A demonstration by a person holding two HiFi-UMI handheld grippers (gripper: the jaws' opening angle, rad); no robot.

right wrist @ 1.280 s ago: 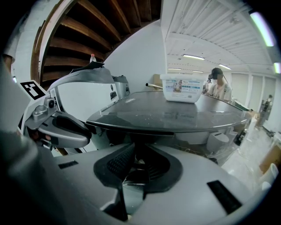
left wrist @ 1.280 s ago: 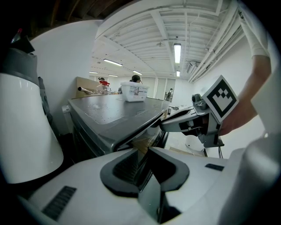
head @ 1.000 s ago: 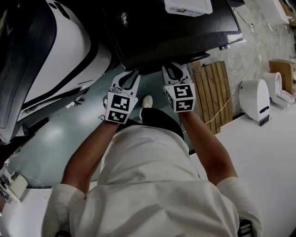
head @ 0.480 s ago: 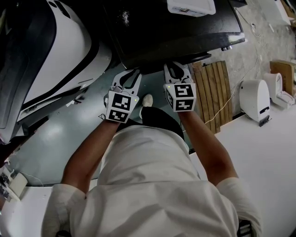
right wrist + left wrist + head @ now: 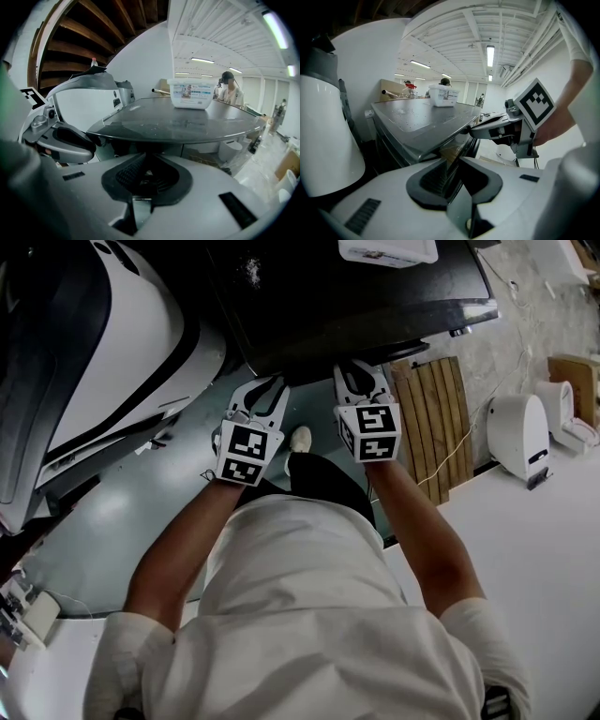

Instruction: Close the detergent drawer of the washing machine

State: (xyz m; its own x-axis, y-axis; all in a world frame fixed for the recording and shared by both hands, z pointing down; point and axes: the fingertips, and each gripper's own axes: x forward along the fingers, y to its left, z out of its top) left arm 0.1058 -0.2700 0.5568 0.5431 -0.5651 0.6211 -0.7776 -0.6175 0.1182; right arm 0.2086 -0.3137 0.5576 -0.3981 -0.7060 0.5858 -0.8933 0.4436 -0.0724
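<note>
left gripper (image 5: 267, 390) first: jaws pressed together, nothing between them. my right gripper (image 5: 359, 379) is the same, closed and empty. both tips point at the front edge of the washing machine (image 5: 356, 296), just under its dark top. the detergent drawer i can't pick out from any view. the white tub (image 5: 387, 251) on top carries a label with blue print, too small to read. the only other print is the black-and-white squares on my cubes (image 5: 247, 453). both forearms reach forward, grippers side by side, near but apart.
</note>
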